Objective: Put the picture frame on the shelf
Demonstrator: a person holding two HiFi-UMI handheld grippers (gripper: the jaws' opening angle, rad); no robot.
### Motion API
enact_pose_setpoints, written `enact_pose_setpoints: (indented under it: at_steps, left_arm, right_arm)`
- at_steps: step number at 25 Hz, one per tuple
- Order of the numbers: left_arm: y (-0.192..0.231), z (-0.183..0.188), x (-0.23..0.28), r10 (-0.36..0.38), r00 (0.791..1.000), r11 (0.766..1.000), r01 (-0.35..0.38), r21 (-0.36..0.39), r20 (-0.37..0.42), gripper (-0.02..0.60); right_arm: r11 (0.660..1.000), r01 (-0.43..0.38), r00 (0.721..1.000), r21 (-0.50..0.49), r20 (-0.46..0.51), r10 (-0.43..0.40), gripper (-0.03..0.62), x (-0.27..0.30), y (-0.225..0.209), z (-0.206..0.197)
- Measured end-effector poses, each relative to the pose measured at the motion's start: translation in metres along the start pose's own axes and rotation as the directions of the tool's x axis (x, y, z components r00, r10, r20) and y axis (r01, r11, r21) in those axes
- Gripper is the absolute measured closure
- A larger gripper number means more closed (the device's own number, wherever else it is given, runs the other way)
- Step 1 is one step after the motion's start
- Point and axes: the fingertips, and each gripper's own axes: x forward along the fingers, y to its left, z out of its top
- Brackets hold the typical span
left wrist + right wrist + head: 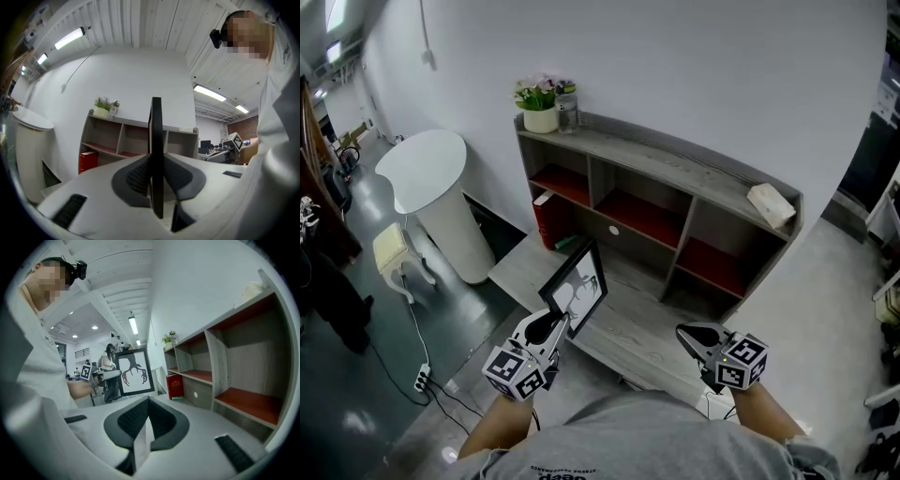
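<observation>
Black pads of left gripper (555, 323): closed to a narrow gap on lower edge of picture frame (578, 286), pressing on both faces. Right gripper (145, 420): jaws together at tips, nothing between them, nothing touched; well apart from frame, off to its right. In left gripper view, frame (156, 136) seen edge-on only: picture face hidden, lower end cut off behind pads. Picture readable in right gripper view only (133, 371): dark branching figure on white. Forearms cut off at bottom edge of head view. Frame position: just above and ahead of left gripper, tilted, raised over low wooden board (628, 333) in front of shelf (675, 159), not touching shelf. Red book (548, 220) behind frame at shelf's lower left.
</observation>
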Motion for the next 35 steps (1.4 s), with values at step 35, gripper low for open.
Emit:
enact_pose_setpoints:
  at_steps: [35]
  left_arm:
    - [0.082, 0.135, 0.152, -0.020, 0.936, 0.861, 0.195, -0.469, 0.352, 0.492]
  right_arm:
    - [0.969, -0.078, 0.985, -0.236, 0.130, 0.111, 0.589, 0.085, -0.067, 0.150]
